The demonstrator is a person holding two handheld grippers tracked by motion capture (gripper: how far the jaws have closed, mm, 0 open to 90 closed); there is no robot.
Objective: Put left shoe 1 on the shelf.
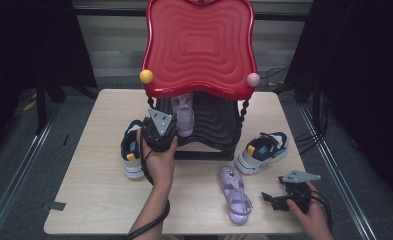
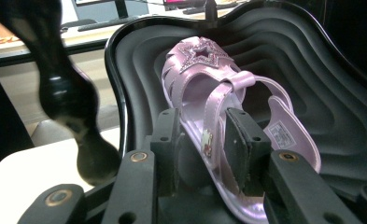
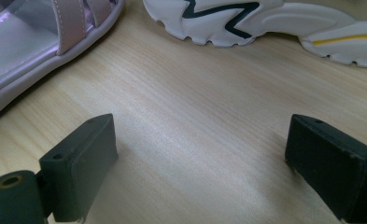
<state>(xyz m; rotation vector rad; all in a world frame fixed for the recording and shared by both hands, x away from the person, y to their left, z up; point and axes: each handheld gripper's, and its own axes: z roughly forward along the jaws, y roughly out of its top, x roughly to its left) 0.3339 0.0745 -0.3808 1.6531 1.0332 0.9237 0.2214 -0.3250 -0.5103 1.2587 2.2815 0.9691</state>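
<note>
Left tool loosely astride pink sandal, heel cut off, right tool open

A two-tier shoe rack stands at the table's far middle, one sandal on its lower shelf. Sneakers flank it left and right; a second sandal lies nearer, right of centre.
</note>
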